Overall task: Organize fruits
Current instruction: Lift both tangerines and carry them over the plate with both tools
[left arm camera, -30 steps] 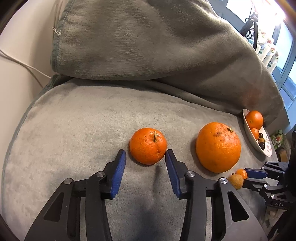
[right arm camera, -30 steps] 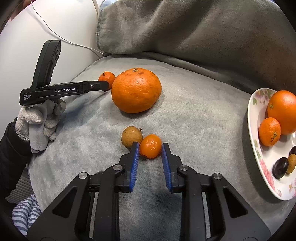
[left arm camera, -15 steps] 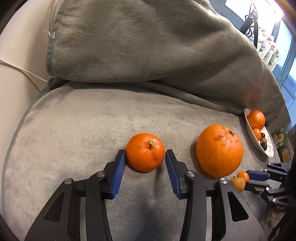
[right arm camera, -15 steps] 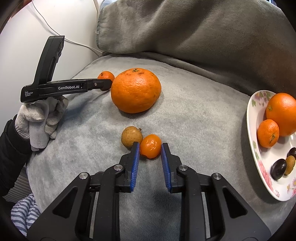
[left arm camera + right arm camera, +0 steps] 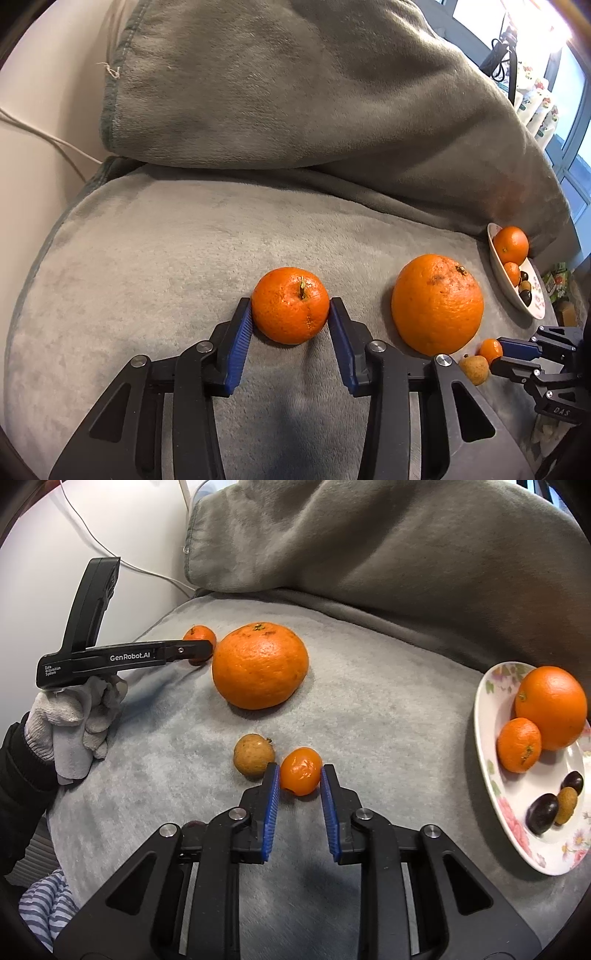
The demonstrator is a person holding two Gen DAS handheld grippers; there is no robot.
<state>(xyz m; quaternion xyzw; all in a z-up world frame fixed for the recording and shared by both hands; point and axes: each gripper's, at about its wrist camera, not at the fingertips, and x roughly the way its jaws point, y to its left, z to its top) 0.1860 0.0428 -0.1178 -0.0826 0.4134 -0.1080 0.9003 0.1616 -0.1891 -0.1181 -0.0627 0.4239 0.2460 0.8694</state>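
My left gripper now has a tangerine bracketed between its blue pads, where a second ago that fruit lay just beyond the fingertips with grey plush showing on both sides; the jaws have just been closing after a brief widening, and both pads now touch the fruit's flanks, so I read this as a grip taken but not yet lifted off the sofa cushion. My right gripper has narrowed a little too, and it is clamped on a kumquat, each pad pressed against a side of the small orange fruit, which rests on the plush. To me that means both pick-ups are made and the carry to the plate is the step ahead. Taking the large orange as my landmark: the kumquat lies in front of it, toward my right camera, with a brown longan touching the outside of the right gripper's left finger, just beside the kumquat. The tangerine sits to the left of the large orange in both views, close but apart from it. The floral plate stands well to the right of the large orange, at the cushion's edge, and already holds an orange, a mandarin, two dark plums and another longan. A gloved hand holds the left tool, to the left of the large orange.
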